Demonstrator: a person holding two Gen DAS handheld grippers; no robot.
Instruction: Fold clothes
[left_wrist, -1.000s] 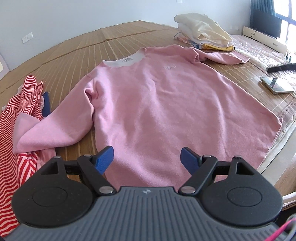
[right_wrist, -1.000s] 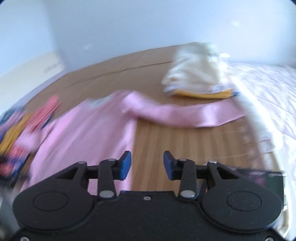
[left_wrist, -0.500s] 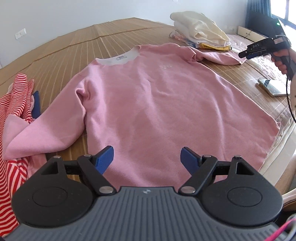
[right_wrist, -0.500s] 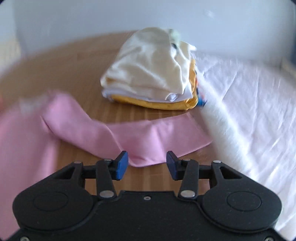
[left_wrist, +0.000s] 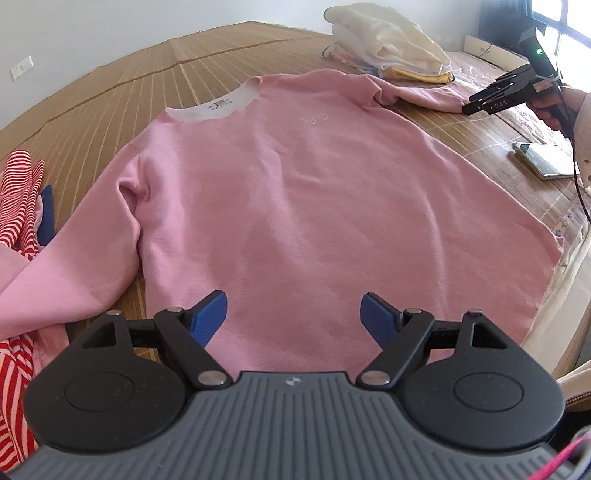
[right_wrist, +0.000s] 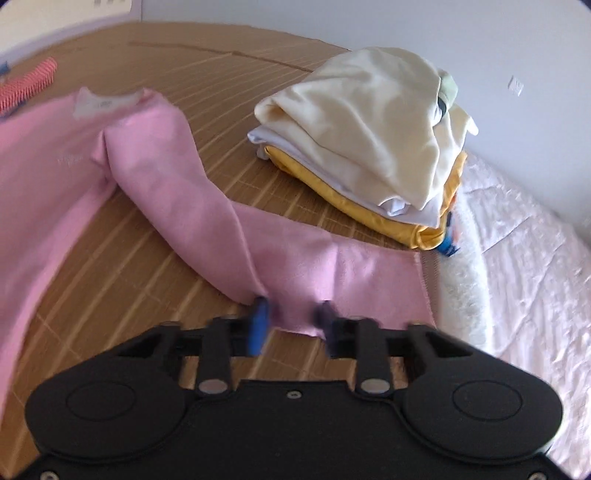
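Observation:
A pink sweatshirt (left_wrist: 295, 192) lies flat, front up, on the bamboo mat, collar (left_wrist: 212, 107) at the far side. My left gripper (left_wrist: 293, 317) hovers wide open over its near hem, holding nothing. The sweatshirt's right sleeve (right_wrist: 207, 206) runs out towards the folded pile. My right gripper (right_wrist: 291, 321) is at that sleeve's near edge, close to the cuff, with pink cloth between its blurred fingertips; a gap still shows, so it is open. In the left wrist view a hand holds the right gripper (left_wrist: 476, 105) at the cuff.
A pile of folded cream, white and yellow clothes (right_wrist: 373, 136) sits just beyond the sleeve. A white quilted cover (right_wrist: 517, 266) lies to the right. Red striped clothes (left_wrist: 18, 206) are heaped at the left, and a phone (left_wrist: 543, 162) rests near the mat's right edge.
My right gripper swung right and came down to the sleeve near the cuff, its jaws narrowing around the cloth. The left gripper edged forward over the hem, still wide open.

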